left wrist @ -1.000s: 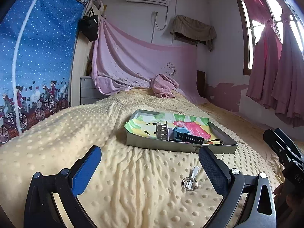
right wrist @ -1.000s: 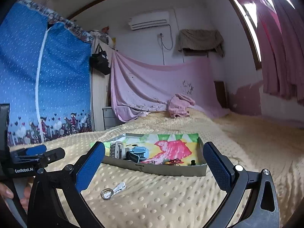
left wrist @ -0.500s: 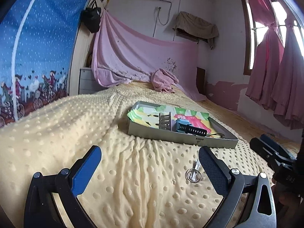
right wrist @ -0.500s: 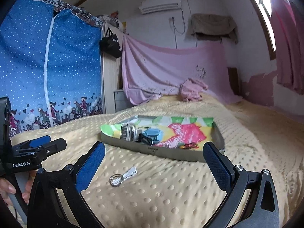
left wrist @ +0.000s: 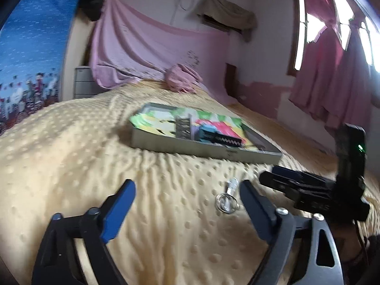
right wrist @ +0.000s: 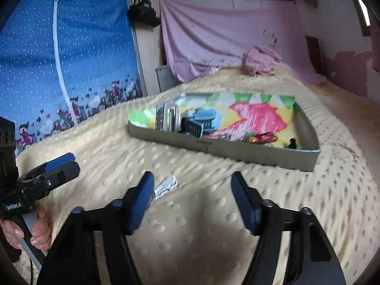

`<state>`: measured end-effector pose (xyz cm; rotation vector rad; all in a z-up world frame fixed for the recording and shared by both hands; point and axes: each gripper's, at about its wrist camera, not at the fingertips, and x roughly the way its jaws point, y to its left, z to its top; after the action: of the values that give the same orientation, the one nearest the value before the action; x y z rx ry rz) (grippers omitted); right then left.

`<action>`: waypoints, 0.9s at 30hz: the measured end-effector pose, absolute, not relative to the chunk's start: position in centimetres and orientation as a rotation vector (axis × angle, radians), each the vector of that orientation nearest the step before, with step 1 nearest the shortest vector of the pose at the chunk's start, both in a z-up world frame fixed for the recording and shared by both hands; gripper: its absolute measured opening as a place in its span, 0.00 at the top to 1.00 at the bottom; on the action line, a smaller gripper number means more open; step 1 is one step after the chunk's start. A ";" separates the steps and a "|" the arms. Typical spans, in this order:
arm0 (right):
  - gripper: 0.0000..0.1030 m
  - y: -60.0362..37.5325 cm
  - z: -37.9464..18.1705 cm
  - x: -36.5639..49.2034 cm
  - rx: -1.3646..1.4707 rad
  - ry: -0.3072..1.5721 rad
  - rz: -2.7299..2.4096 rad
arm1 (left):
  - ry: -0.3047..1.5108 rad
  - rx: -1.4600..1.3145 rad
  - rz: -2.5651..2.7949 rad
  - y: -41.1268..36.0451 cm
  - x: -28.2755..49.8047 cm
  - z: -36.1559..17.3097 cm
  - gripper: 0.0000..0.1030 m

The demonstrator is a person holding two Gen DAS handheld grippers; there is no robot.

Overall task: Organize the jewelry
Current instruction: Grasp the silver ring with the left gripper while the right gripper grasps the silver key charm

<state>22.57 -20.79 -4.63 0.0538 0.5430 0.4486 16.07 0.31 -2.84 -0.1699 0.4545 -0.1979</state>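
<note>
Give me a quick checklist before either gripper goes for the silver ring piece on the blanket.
1. Left gripper open: ok, fingers apart, nothing between them.
2. Right gripper open: ok, nothing held.
3. Ring piece free on the blanket: ok, lying loose, outside the tray.
4. Ring piece centred between a gripper's fingers: not ok, it lies beside the left gripper's right finger and is partly hidden behind the right gripper's left finger.
5. Grippers apart from each other: cannot tell, both crowd the ring piece.
6. Room in the tray: ok, bare patterned floor shows on its right half.
</note>
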 end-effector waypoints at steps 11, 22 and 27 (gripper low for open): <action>0.75 -19.5 -6.9 26.0 0.084 0.664 0.567 | 0.652 -0.155 -0.391 -2.0 19.7 -5.0 0.70; 0.75 -18.5 -7.8 27.8 0.123 0.700 0.650 | 0.756 -0.205 -0.432 -2.5 21.9 -6.4 0.78; 0.80 -17.9 -7.9 27.9 0.101 0.713 0.666 | 0.787 -0.210 -0.412 -2.6 22.5 -6.8 0.89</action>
<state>27.89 -17.91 -7.87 0.1011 0.7130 0.6663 22.54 -2.64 -6.85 -0.2098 0.7872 -0.4119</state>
